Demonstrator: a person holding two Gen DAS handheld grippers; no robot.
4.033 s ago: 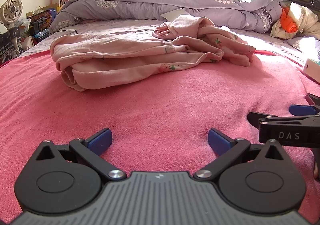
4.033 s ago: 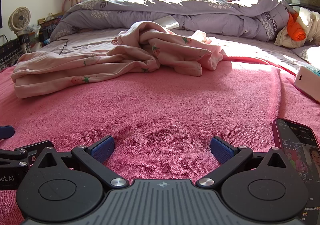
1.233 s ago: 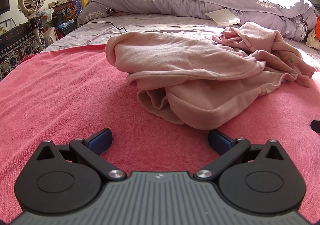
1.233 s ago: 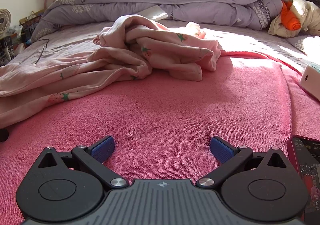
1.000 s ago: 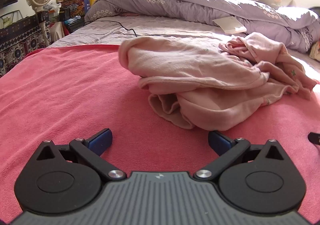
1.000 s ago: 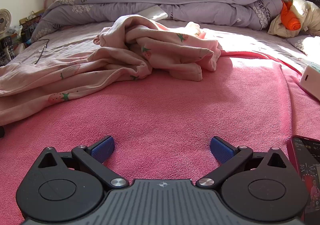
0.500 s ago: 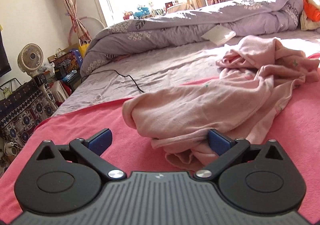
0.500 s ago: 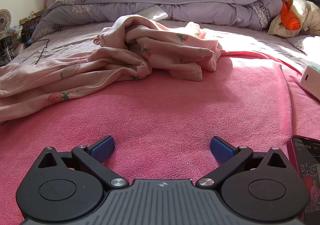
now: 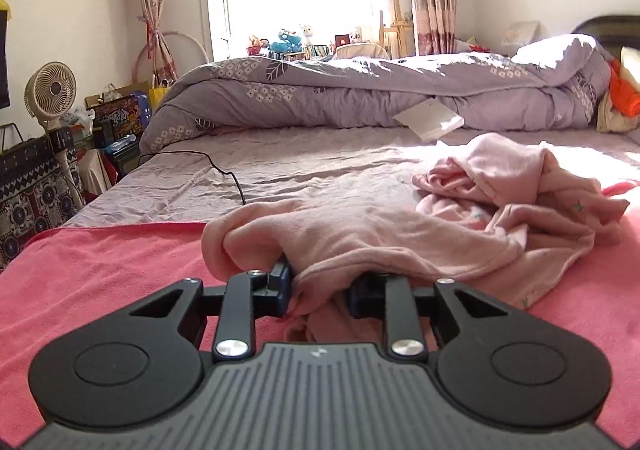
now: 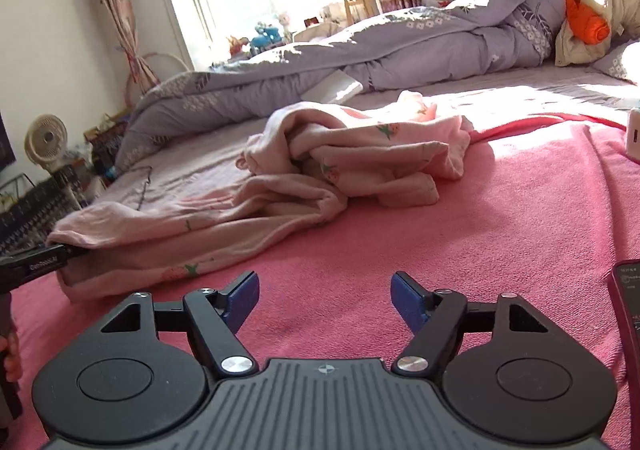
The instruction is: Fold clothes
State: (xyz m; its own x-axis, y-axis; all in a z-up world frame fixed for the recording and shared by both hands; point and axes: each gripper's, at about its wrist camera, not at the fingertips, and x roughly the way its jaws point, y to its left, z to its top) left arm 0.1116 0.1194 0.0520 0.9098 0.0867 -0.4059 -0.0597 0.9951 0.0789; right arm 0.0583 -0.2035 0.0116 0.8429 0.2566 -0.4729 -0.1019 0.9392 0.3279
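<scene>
Since a second ago, both of my grippers have gone from fully spread to closing: the left gripper now pinches the near edge of the pink garment between its blue pads. My right gripper is closing with nothing between its fingers, only the pink blanket beneath. Crumpled, the garment lies on this blanket, reaching onto the grey sheet.

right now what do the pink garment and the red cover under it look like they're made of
Pink garment: soft matte knit, probably cotton jersey; it drapes in limp rounded folds and bears printed strawberries. Red cover: looks like terry or fleece, matte, with a fuzzy napped surface.
</scene>
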